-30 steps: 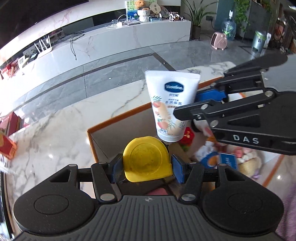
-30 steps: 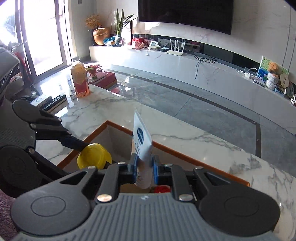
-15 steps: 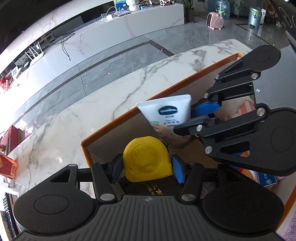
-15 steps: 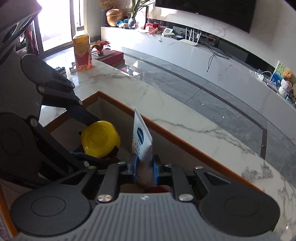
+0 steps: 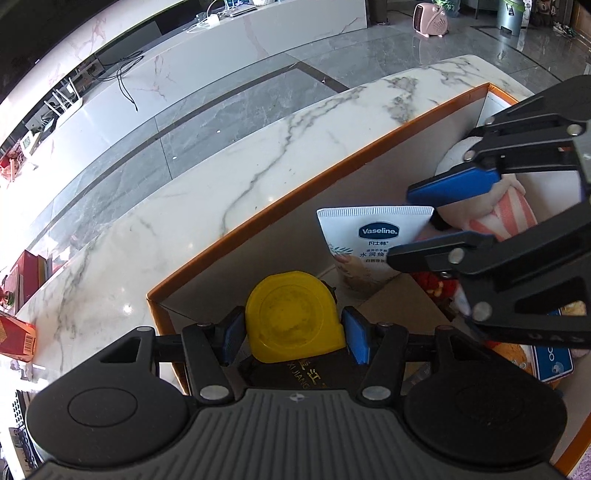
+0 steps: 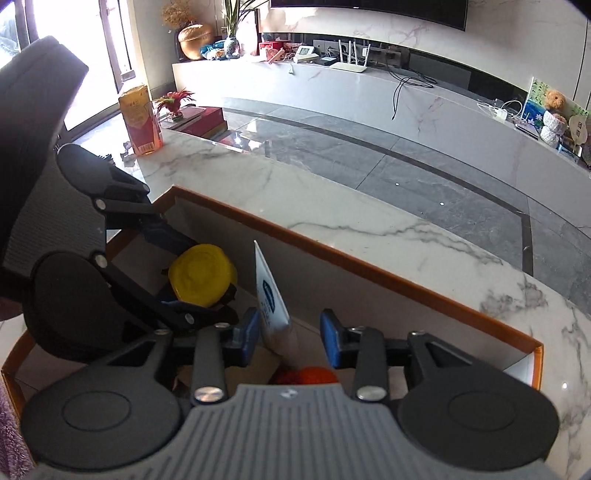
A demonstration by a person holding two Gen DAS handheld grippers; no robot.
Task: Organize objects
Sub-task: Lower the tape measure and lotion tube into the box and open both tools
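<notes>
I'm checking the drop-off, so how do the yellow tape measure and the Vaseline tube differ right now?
The yellow tape measure is round and chunky; the Vaseline tube is flat and white. The tape measure is clamped by the left gripper, while the right gripper has just been opening, so the tube stands between its fingers with a gap on one side. Both are inside the orange-rimmed box.

- Premises: a home living room.
- Wall-mounted television [image 6: 369,3] above a long marble media console [image 6: 369,96].
- Router [image 6: 349,62], plush bear [image 6: 554,99] and potted plant [image 6: 232,22] on the console.
- Polished grey stone floor [image 6: 369,158]; marble table [image 6: 295,206].
</notes>
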